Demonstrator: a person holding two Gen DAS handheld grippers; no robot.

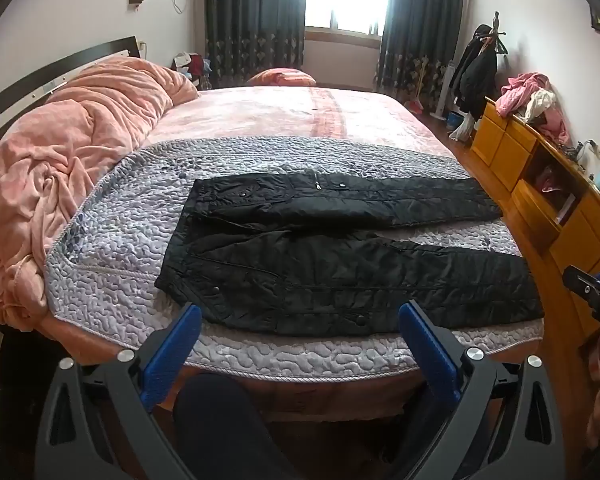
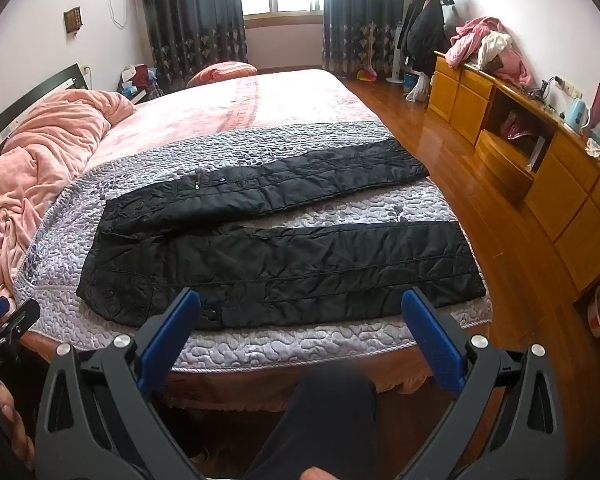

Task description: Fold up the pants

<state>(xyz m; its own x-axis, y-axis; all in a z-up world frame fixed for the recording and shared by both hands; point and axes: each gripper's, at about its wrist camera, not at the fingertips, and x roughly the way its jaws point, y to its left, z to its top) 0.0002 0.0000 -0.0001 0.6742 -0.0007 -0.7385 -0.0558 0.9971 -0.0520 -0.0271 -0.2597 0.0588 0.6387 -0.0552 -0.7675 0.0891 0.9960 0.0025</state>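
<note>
Black quilted pants (image 1: 340, 264) lie spread flat on a grey quilted cover (image 1: 120, 248) at the near end of the bed, waist to the left, both legs running right with a gap between them. My left gripper (image 1: 300, 316) hangs open in front of the bed's near edge, below the waist part, touching nothing. In the right wrist view the same pants (image 2: 284, 264) lie on the cover (image 2: 292, 344), and my right gripper (image 2: 300, 300) stands open short of the near leg, nothing between its blue fingers (image 2: 432, 340).
A bunched pink blanket (image 1: 60, 168) fills the bed's left side by the headboard. A wooden dresser (image 2: 540, 168) with clothes on top lines the right wall, across a strip of wood floor (image 2: 460, 184). A person's dark-clad knee (image 2: 332, 420) is under the grippers.
</note>
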